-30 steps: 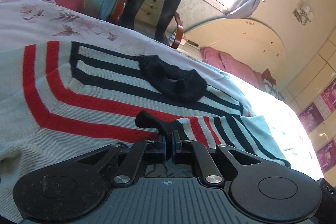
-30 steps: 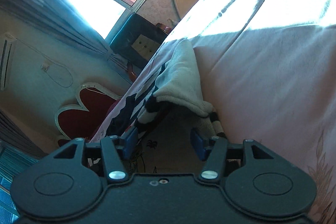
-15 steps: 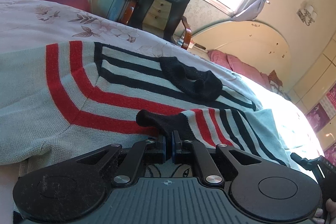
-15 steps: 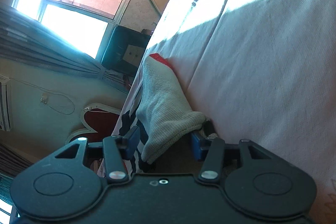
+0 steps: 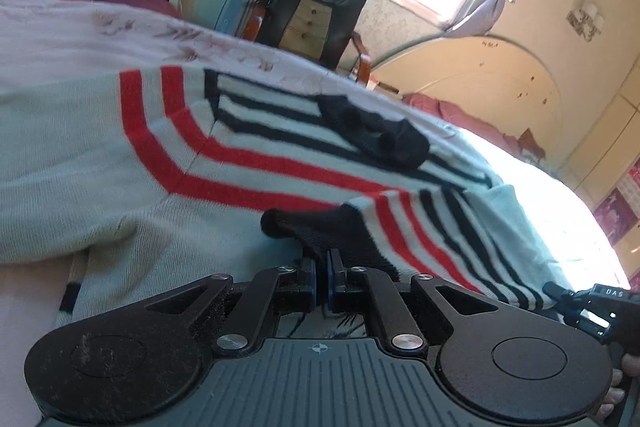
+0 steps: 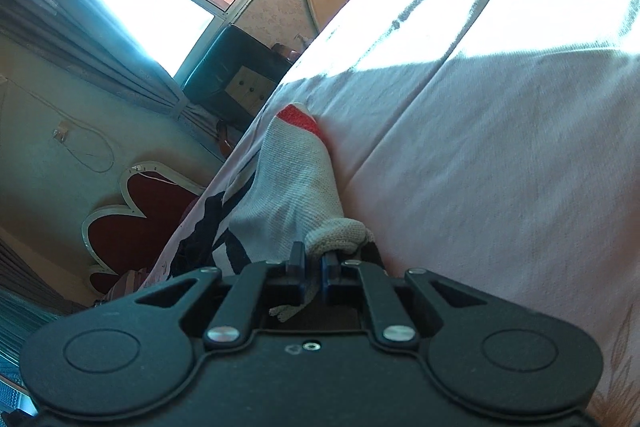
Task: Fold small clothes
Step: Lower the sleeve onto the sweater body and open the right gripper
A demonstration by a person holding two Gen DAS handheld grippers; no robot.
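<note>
Left gripper (image 5: 321, 265) clamped on the sweater (image 5: 100, 163)'s black cuff; right gripper (image 6: 313, 261) jaws just closed, pinching its pale knit edge. Sweater lies spread on the bed (image 6: 500, 147). Risk: thin bite on loose knit may slip once pulled taut, skewing the fold.
</note>
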